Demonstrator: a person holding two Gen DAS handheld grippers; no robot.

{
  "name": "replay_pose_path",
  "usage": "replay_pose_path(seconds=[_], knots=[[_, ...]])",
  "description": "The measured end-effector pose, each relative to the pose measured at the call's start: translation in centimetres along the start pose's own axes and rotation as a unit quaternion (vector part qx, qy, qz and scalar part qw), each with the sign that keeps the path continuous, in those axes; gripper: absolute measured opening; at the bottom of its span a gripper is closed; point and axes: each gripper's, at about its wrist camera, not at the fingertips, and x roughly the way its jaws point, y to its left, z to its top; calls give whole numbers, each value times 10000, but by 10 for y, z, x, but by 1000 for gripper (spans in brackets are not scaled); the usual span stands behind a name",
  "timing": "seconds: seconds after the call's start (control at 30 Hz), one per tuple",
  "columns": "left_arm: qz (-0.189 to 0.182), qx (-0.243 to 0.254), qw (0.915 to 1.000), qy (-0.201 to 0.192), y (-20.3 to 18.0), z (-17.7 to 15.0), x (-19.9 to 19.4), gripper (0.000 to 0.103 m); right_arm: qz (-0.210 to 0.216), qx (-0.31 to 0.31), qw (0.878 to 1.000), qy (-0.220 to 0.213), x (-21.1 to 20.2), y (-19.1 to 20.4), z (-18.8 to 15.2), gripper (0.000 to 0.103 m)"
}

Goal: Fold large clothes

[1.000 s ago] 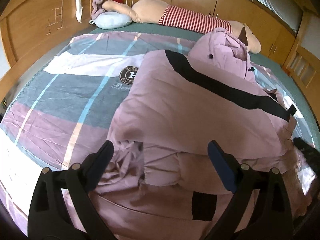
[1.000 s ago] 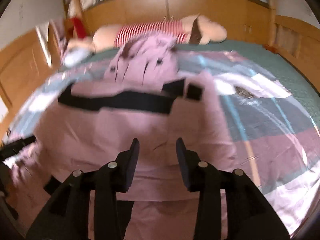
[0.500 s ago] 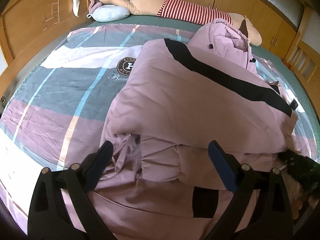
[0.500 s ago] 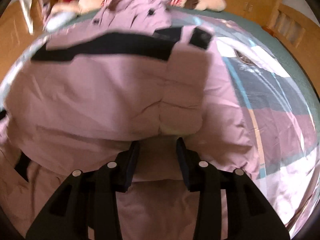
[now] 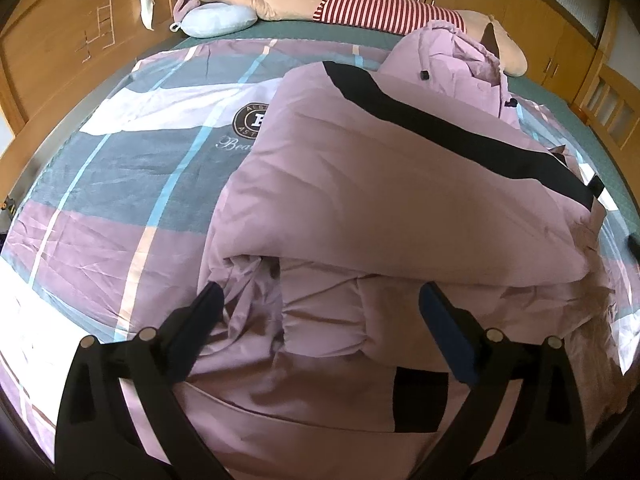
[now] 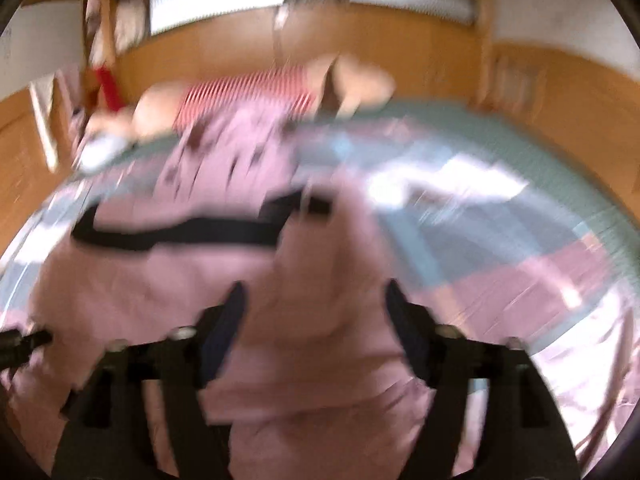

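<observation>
Across the middle of the left wrist view, a pink coat (image 5: 400, 200) lies on a plaid quilt (image 5: 120, 200), its upper half folded over the lower, a black band (image 5: 460, 132) running diagonally from top centre to the right edge. Its hood (image 5: 460, 56) sits in the upper right, near a striped plush (image 5: 380, 4) along the top. A blue pillow (image 5: 216, 24) lies upper left. The left gripper (image 5: 320, 304) fills the bottom of the frame, jaws spread wide over the coat's lower hem, pinching nothing. The right wrist view is blurred; there the right gripper (image 6: 316, 308) at bottom centre has just been opening, its jaws now wide apart with a fold of coat (image 6: 312, 280) between them, pads not pressing it.
</observation>
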Motion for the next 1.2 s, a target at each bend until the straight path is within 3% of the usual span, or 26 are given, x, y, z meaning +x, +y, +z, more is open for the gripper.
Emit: replay_pose_path(seconds=[0.07, 0.17, 0.23, 0.27, 0.3, 0.4, 0.5, 0.63, 0.77, 0.8, 0.9, 1.03, 1.2], knots=[[-35, -20, 10000, 21, 0, 0, 1, 99, 236, -158, 9994, 173, 7, 4, 1, 90], [5, -1, 10000, 63, 0, 0, 5, 99, 334, -663, 9933, 891, 37, 25, -13, 90], [28, -3, 9999, 155, 1, 0, 8, 99, 115, -1031, 9836, 1474, 61, 37, -30, 90], [30, -25, 9998, 195, 2, 0, 10, 99, 46, -1160, 9726, 2016, 80, 40, -42, 90], [28, -52, 9997, 216, 3, 0, 11, 99, 100, -1083, 9701, 2168, 85, 36, -46, 90], [-23, -185, 9995, 253, 7, 0, 12, 99, 216, -665, 9752, 2100, 78, 24, -38, 90], [-66, -262, 9995, 163, 10, 1, 8, 99, 295, -339, 9900, 1340, 46, 16, -22, 90], [-71, -217, 9997, 128, 8, 1, 6, 99, 129, -401, 9968, 681, 27, 15, -10, 90], [-49, -117, 9997, 194, 3, -2, 9, 99, -877, -573, 9840, 1445, 70, 0, -21, 90], [-33, -89, 9997, 205, 2, -3, 9, 99, -883, -200, 9803, 1755, 82, -16, -27, 90], [-2, -38, 9998, 220, 0, -4, 11, 99, -896, 441, 9745, 2008, 90, -41, -24, 90], [-6, -43, 9997, 237, 1, -4, 11, 99, -953, 752, 9727, 1977, 85, -52, -23, 90], [18, -11, 9998, 189, 0, -3, 11, 99, -754, 404, 9881, 1282, 53, -31, -10, 90]])
